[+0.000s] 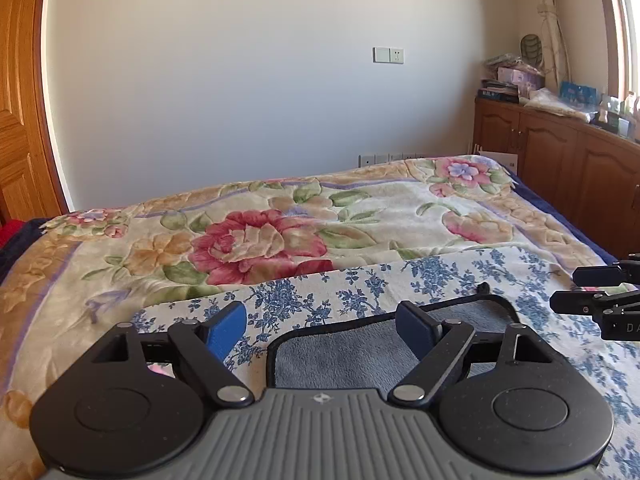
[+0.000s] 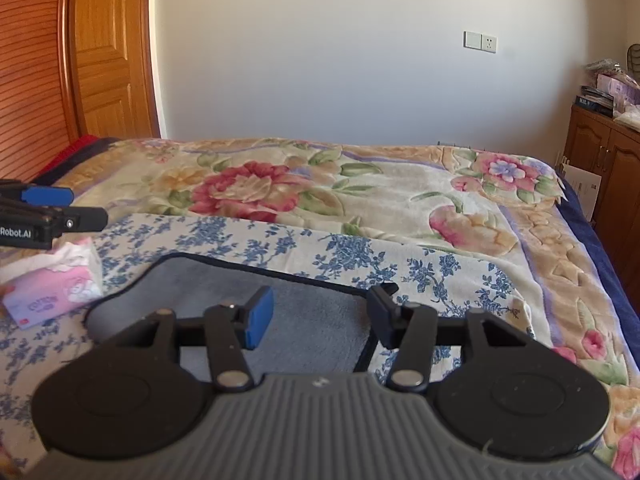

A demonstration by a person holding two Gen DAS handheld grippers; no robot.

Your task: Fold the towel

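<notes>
A grey towel with a dark trim lies flat on a blue-flowered white cloth on the bed. It also shows in the right wrist view. My left gripper is open and empty, its fingers straddling the towel's left end just above it. My right gripper is open and empty over the towel's right end. Each gripper shows at the edge of the other's view: the right one, the left one. The towel's near part is hidden behind the gripper bodies.
A floral blanket covers the bed. A pink tissue pack lies left of the towel. A wooden cabinet with clutter stands at the right, a wooden door at the left, a white wall behind.
</notes>
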